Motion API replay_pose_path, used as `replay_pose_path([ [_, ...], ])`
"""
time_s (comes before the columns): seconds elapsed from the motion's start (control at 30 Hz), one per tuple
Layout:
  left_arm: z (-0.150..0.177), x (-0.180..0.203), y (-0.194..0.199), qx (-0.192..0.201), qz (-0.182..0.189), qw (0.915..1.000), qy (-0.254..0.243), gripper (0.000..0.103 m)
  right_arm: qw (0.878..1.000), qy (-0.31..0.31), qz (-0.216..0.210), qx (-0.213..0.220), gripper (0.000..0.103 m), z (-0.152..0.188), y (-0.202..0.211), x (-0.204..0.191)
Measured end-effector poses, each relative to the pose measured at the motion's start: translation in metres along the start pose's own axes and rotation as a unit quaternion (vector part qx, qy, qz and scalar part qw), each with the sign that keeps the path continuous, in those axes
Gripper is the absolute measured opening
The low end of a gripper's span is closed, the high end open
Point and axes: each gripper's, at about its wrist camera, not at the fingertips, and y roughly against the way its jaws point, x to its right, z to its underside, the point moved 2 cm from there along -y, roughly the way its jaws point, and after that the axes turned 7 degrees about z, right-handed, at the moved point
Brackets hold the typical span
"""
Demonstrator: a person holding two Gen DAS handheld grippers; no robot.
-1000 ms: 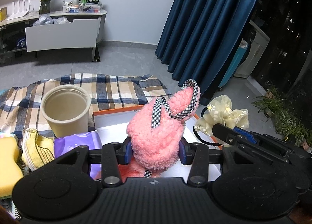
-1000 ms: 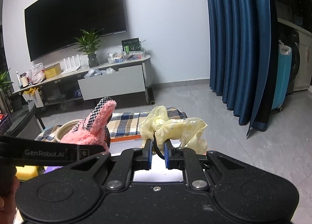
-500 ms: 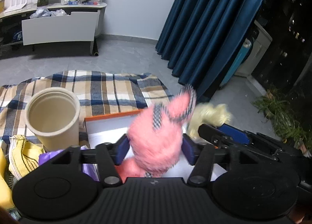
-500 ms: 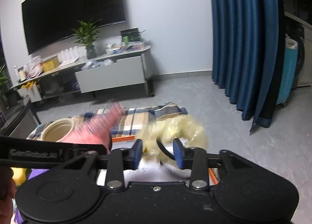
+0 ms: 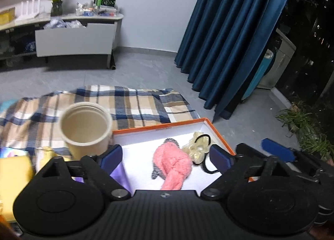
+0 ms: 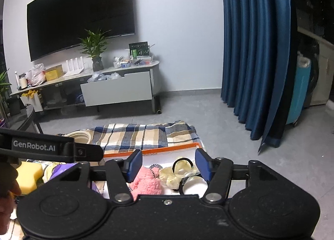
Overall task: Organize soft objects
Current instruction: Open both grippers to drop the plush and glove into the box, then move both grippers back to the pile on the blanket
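Note:
A pink fluffy bow with checked trim [image 5: 172, 163] lies inside a white box with an orange rim [image 5: 158, 128]. A pale yellow scrunchie with a black hair tie [image 5: 197, 146] lies beside it on the right. My left gripper [image 5: 166, 155] is open and empty above the bow. My right gripper [image 6: 169, 165] is open and empty above the bow [image 6: 147, 182] and the scrunchie [image 6: 179, 174] in the box [image 6: 167, 148].
A beige paper cup [image 5: 84, 127] stands left of the box on a plaid cloth [image 5: 129, 102]. A yellow sponge [image 5: 12, 179], a purple packet [image 5: 119, 174] and a yellow cloth [image 5: 47, 151] lie at the left. Blue curtains [image 5: 229, 37] hang at the right.
Both grippers have opened. The pink bow dropped from the left gripper and the yellow scrunchie from the right gripper; both now lie in the box.

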Motion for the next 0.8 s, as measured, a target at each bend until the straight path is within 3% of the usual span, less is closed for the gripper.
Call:
replay_pose_path([
  [0.3, 0.008, -0.015, 0.025, 0.004, -0.043, 0.9991, -0.005, 0.101, 1.000, -0.002, -0.009, 0.001, 0.079, -0.001, 0.026, -0.020],
  [0.8, 0.021, -0.054, 0.064, 0.021, -0.079, 0.9963, 0.024, 0.102, 0.998, 0.031, -0.048, -0.003, 0.080, 0.005, 0.038, -0.071],
])
